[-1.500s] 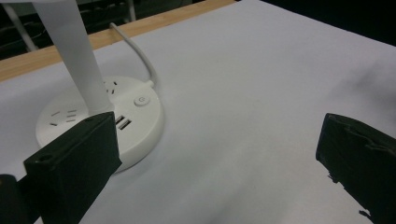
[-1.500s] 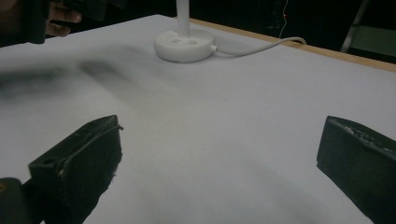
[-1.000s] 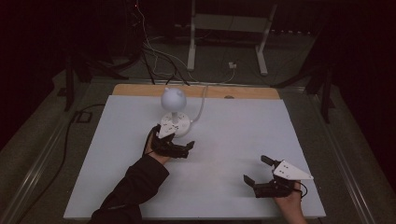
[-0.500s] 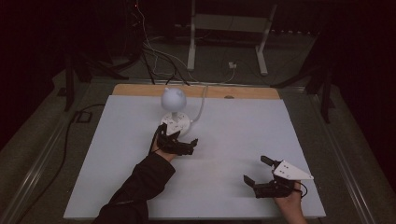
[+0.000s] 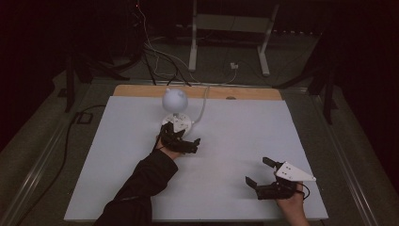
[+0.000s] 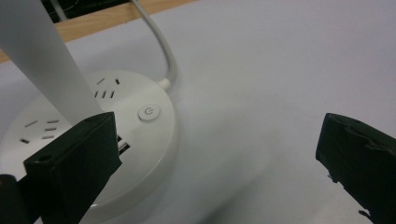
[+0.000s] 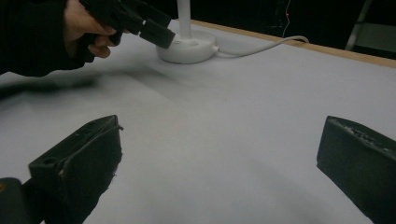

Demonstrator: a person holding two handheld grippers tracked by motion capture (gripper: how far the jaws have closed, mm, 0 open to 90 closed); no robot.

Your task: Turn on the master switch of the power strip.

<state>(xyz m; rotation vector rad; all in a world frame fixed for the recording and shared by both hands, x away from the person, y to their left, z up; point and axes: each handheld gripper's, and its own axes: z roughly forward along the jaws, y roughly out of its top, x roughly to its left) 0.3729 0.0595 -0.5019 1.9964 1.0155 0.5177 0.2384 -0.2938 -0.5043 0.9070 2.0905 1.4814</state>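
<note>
A white desk lamp has a round head (image 5: 175, 100) and a round base (image 5: 178, 123) that carries sockets and a power button (image 6: 149, 112). Its stem (image 6: 46, 60) rises at the left of the left gripper view, and its white cable (image 6: 161, 51) runs off toward the table's far edge. My left gripper (image 5: 182, 138) is open right at the base's near side. In its own view (image 6: 217, 154) one jaw hangs over the base's rim and the other is out over bare table. My right gripper (image 5: 257, 170) rests open near the front right, with nothing between its jaws (image 7: 219, 158).
The white table top (image 5: 244, 127) has a wooden strip (image 5: 197, 92) along its far edge. Beyond it are cables and a white stand (image 5: 230, 37) on a dark floor. From the right gripper view I see the left hand (image 7: 86, 25) next to the lamp base (image 7: 189, 46).
My left gripper has moved a little forward and right, closer to the lamp base. The right gripper has stayed where it was.
</note>
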